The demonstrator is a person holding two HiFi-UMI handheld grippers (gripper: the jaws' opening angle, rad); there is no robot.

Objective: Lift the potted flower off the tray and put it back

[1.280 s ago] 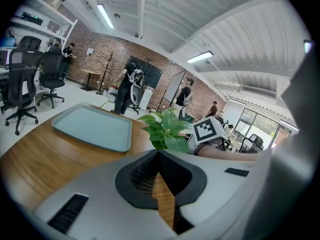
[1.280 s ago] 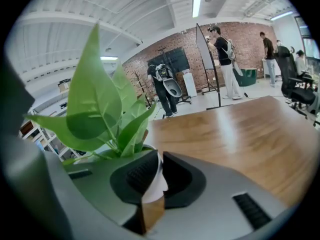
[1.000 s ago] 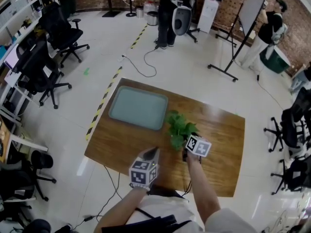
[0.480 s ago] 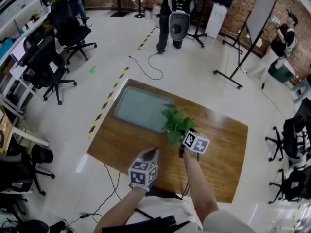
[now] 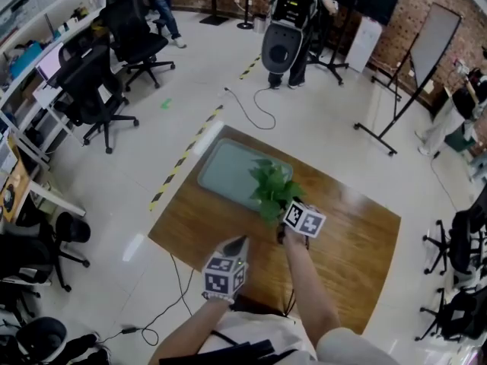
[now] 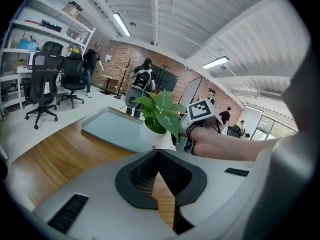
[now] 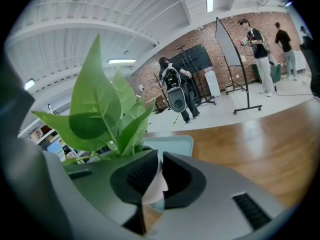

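Over wooden table (image 5: 358, 242), right claw (image 7: 154, 179) pinches potted flower (image 7: 100, 109) by its rim.

There it was: the brown rectangular wooden table (image 5: 358, 242), its glossy grain catching the ceiling lights, standing on a pale shiny floor (image 5: 122, 196). Lying flat on the wood was the pale grey-green rectangular tray (image 5: 224, 169), with rounded corners and a low raised rim. In the head view it sat toward the table's far left corner – long side running along the far edge, just inside it. On the floor beside that corner ran a yellow-and-black striped tape line (image 5: 186, 158).
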